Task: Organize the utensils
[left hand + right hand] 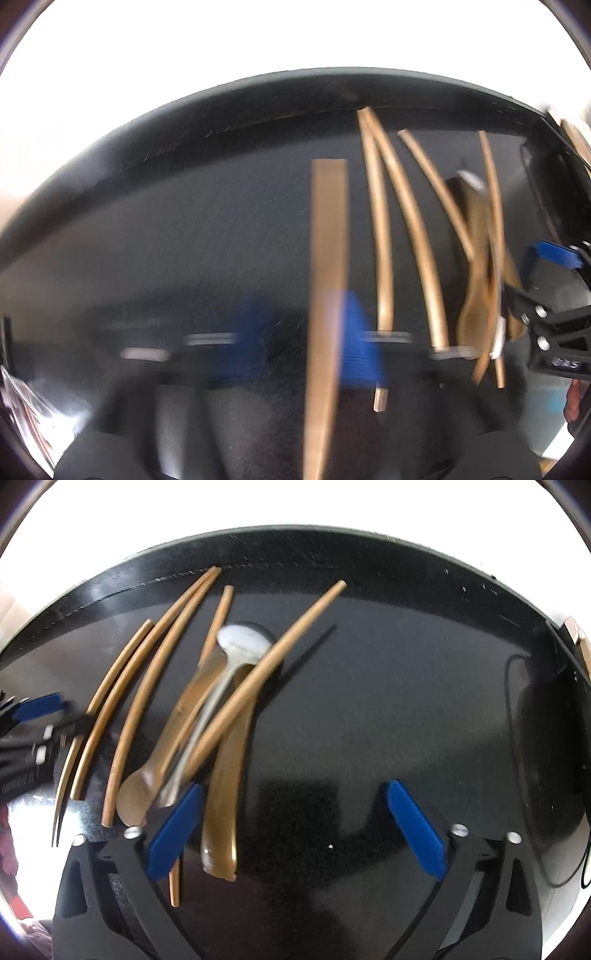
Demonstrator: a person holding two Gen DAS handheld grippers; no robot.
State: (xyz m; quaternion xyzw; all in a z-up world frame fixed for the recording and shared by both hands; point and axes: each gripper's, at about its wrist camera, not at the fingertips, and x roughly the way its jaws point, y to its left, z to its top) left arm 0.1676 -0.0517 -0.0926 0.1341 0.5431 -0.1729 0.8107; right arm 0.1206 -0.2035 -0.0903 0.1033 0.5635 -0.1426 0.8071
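left wrist view: the left gripper (328, 332) has its blue pads pressed onto a flat wooden stick (328, 236), which runs straight away from the camera, long axis in line with the fingers; the picture is blurred. the other utensils (424, 240) lie just to its right on the black tray (166, 206)

right wrist view: the right gripper (295, 827) has its jaws spread with nothing between them. the pile, with a metal spoon (236, 653), sits up and to the left, beside the left pad (173, 834), handles slanting toward the tray's far rim, so this hand is nearer it
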